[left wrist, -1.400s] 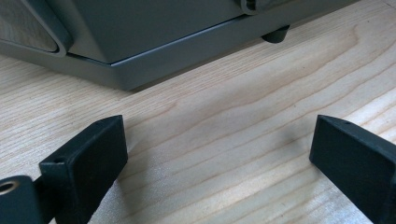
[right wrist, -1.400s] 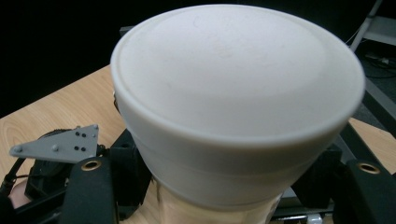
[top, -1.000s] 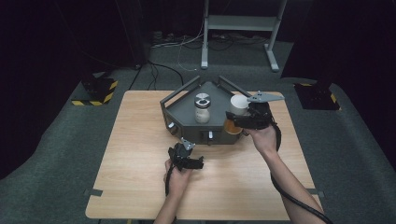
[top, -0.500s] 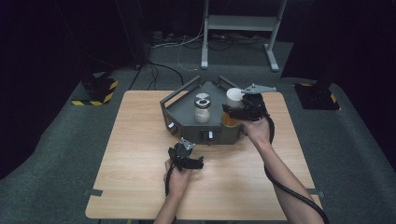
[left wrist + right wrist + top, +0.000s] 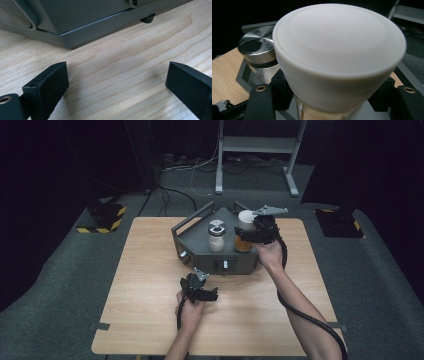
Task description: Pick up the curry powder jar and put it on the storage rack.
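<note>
Two grippers are at work on the wooden table. The right gripper is clamped on a jar with a white lid: in the right gripper view its black jaws press on the jar's neck from either side just under the wide lid, with pale amber contents showing through the glass below. In the high view this jar sits at the right part of the grey angular stand, held over or on its top surface; which of the two cannot be told. Just beside it, toward the middle of the stand, stands a second jar with a metal shaker lid, upright and apart from the jaws; the right gripper view shows it behind and left of the white lid.

The left gripper lies low on the table in front of the stand, its jaws spread wide with nothing between them. In the left gripper view bare wood grain lies between the jaws, and the stand's grey base with a small rubber foot sits a little ahead.
</note>
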{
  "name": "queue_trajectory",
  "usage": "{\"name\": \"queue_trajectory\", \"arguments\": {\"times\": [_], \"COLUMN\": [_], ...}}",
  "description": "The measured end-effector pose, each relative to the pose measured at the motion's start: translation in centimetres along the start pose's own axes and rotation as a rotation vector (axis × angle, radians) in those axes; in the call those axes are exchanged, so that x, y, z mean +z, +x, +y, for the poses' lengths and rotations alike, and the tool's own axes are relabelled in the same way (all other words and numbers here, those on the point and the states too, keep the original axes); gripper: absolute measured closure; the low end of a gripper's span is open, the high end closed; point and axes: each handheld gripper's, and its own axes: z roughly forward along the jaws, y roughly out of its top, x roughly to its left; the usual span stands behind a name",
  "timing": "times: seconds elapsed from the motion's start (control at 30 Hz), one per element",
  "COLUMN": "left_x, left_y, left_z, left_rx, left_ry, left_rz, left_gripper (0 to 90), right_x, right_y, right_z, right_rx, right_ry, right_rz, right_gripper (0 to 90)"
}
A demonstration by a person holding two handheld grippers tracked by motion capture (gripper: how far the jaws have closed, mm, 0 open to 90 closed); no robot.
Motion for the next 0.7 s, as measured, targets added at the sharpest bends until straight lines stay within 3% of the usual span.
{"name": "queue_trajectory", "arguments": {"times": [0.27, 0.7], "left_x": [0.0, 0.0], "left_y": [0.0, 0.0], "left_z": [0.0, 0.0], "left_rx": [-0.002, 0.000], "left_ry": [-0.001, -0.001], "left_rz": [0.001, 0.002], "left_gripper": [4.6, 4.7], "right_x": [0.7, 1.1], "right_y": [-0.1, 0.8], "right_z": [-0.6, -0.9], "right_rx": [0.020, -0.024], "right_ry": [-0.009, -0.001], "right_rz": [-0.001, -0.008], "right_gripper": [34.4, 34.2]}}
